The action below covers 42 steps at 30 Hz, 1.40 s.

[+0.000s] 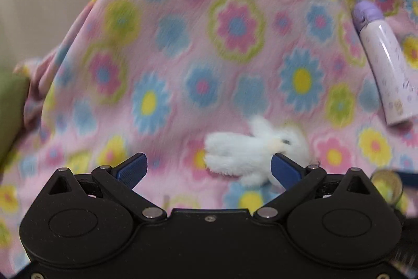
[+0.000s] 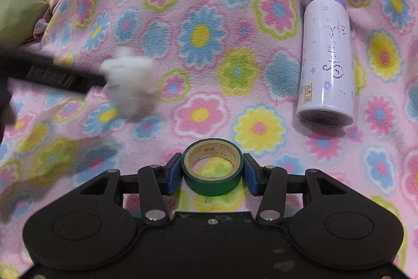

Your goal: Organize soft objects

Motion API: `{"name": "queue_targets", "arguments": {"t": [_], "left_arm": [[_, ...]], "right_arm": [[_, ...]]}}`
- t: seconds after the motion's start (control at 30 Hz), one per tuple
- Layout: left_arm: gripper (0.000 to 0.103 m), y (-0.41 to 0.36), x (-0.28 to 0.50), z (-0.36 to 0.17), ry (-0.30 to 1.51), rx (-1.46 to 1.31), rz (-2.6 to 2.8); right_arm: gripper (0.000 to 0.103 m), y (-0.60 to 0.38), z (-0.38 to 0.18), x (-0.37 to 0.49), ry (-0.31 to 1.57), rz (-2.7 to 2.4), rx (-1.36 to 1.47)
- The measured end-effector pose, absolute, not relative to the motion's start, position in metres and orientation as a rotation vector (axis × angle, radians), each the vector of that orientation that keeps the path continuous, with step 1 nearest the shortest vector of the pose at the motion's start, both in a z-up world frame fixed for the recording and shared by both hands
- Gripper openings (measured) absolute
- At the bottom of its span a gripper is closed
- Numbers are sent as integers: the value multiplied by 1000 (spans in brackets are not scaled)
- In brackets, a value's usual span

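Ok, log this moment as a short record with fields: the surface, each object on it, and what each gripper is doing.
surface: pink fleece blanket with a flower print
toy: small white fluffy plush, lying on the blanket, beside the left gripper's right fingertip; contact unclear
bottle: white flask with a lilac cap, lying on its side
tape: green roll of tape
left gripper: open, blurred
right gripper: shut on the tape
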<state>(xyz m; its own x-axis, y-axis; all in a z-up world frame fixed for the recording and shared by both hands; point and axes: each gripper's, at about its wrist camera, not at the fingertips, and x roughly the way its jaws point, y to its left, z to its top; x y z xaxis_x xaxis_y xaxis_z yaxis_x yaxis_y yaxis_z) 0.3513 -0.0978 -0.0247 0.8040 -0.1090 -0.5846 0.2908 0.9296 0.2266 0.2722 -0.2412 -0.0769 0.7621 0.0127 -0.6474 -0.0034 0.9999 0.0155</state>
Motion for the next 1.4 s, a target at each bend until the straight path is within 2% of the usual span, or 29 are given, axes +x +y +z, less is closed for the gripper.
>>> {"name": "queue_targets", "arguments": {"t": [0.77,1.4], "left_arm": [[99,-131,366,-44,716,152,-269],[97,-157,426,-69,860,65,-163]], "right_arm": [[48,-243,-77,273,704,6,30],[48,-243,-78,274,704,6,33]]}}
